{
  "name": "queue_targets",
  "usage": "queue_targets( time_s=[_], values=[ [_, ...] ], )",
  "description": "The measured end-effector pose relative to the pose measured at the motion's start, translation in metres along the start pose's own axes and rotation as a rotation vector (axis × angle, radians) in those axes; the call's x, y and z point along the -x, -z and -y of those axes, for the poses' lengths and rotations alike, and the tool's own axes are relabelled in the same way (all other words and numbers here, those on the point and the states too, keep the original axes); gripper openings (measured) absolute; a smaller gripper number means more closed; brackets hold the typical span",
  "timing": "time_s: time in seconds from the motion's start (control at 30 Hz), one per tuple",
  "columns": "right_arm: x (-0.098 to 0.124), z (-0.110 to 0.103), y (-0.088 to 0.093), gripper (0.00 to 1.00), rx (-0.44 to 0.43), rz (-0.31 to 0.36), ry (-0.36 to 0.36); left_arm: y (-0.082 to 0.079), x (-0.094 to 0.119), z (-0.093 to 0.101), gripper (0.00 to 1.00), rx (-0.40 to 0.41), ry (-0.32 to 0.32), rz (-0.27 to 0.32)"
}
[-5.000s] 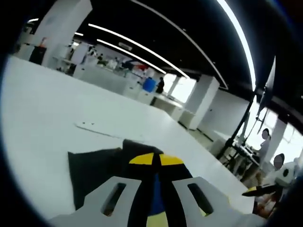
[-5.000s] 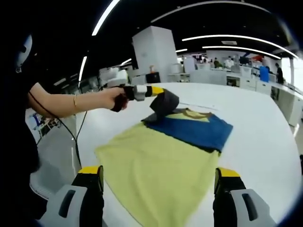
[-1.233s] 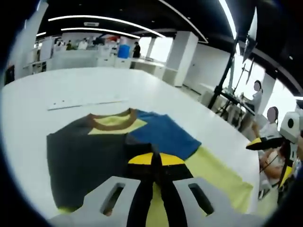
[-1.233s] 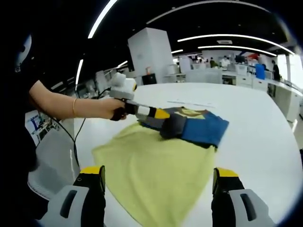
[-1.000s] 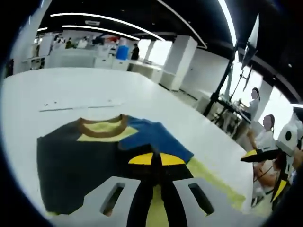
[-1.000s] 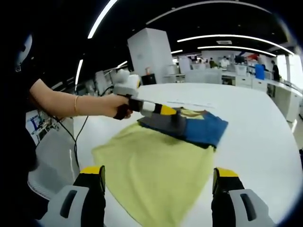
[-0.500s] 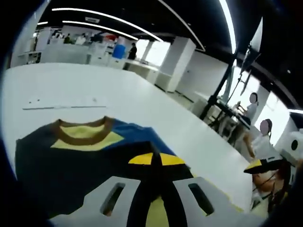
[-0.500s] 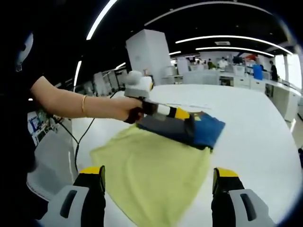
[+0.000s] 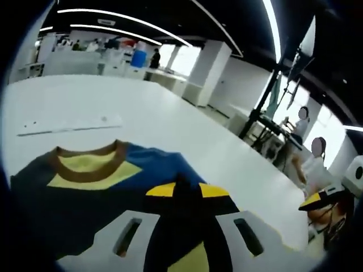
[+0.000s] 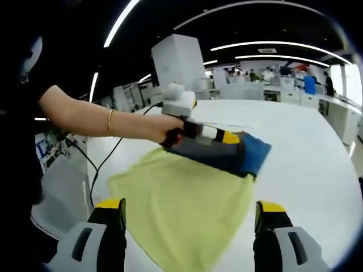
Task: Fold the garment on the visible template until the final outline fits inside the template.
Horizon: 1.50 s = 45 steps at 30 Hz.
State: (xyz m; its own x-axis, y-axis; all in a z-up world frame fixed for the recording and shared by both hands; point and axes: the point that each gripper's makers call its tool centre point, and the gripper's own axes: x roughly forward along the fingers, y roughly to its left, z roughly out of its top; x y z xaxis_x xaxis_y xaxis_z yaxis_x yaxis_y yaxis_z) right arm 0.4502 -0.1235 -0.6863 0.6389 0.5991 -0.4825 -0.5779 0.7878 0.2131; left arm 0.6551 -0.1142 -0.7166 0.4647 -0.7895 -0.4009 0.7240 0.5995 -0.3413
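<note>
Soft yellow garment, dark folded panel, left gripper clamped on it

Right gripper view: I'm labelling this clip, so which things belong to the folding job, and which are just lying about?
Job: yellow, blue and dark grey garment; left gripper shut on its dark sleeve; open right gripper.

Lying about: white table; thin white strip; black cable.

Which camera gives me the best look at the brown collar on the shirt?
The left gripper view. The brown collar curves in full there, just beyond the left gripper, ringing a yellow patch on the garment. In the right gripper view the left gripper and the person's hand lie over that end of the garment, so the collar is hidden.
</note>
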Motion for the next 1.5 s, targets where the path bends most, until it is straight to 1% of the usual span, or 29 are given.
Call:
queue_targets(
  time_s=[0.07,0.13,0.23,0.3,0.4,0.5,0.6,0.7,0.77,0.87,1.0,1.27,1.33,1.4,1.47,1.5],
  values=[
    [-0.001,0.000,0.000,0.94,-0.002,0.001,-0.001,0.001,0.001,0.002,0.20,-0.028,0.002,-0.010],
    [-0.002,-0.001,-0.002,0.94,-0.001,0.005,-0.004,0.003,0.004,0.005,0.27,-0.084,0.009,-0.022],
    [-0.003,-0.001,-0.004,0.94,0.005,0.006,-0.010,0.003,0.009,0.005,0.37,-0.115,0.011,-0.031],
    [-0.003,-0.001,-0.006,0.94,0.009,0.004,-0.012,0.001,0.013,0.002,0.43,-0.123,0.012,-0.026],
    [-0.003,-0.003,-0.007,0.95,0.011,0.004,-0.016,-0.004,0.024,0.004,0.54,-0.141,0.011,-0.017],
    [-0.004,-0.007,-0.008,0.95,0.021,0.001,-0.025,-0.007,0.035,0.005,0.63,-0.160,0.010,-0.010],
    [-0.004,-0.012,-0.010,0.95,0.026,0.001,-0.038,-0.010,0.046,0.002,0.70,-0.173,0.006,-0.005],
    [-0.004,-0.015,-0.010,0.96,0.030,-0.005,-0.047,-0.011,0.058,0.001,0.77,-0.169,-0.003,0.004],
    [-0.005,-0.016,-0.009,0.96,0.026,-0.013,-0.052,-0.013,0.065,0.001,0.79,-0.141,0.002,0.023],
    [-0.006,-0.018,-0.007,0.98,0.018,-0.022,-0.061,-0.009,0.077,-0.001,0.85,-0.133,-0.001,0.025],
    [-0.008,-0.025,-0.005,0.99,0.026,-0.037,-0.076,-0.002,0.095,-0.002,0.90,-0.161,-0.004,0.012],
    [-0.007,-0.033,-0.001,0.99,0.049,-0.079,-0.099,0.020,0.128,0.006,0.98,-0.232,0.031,-0.030],
    [-0.007,-0.034,0.000,0.99,0.057,-0.086,-0.102,0.026,0.135,0.007,0.99,-0.252,0.028,-0.040],
    [-0.007,-0.034,0.002,0.99,0.070,-0.101,-0.104,0.035,0.142,0.008,0.99,-0.283,0.029,-0.071],
    [-0.006,-0.034,0.003,0.99,0.094,-0.117,-0.106,0.040,0.148,0.008,0.99,-0.304,0.026,-0.085],
    [-0.005,-0.035,0.005,0.99,0.105,-0.131,-0.114,0.044,0.152,0.010,0.99,-0.312,0.036,-0.095]
  ],
)
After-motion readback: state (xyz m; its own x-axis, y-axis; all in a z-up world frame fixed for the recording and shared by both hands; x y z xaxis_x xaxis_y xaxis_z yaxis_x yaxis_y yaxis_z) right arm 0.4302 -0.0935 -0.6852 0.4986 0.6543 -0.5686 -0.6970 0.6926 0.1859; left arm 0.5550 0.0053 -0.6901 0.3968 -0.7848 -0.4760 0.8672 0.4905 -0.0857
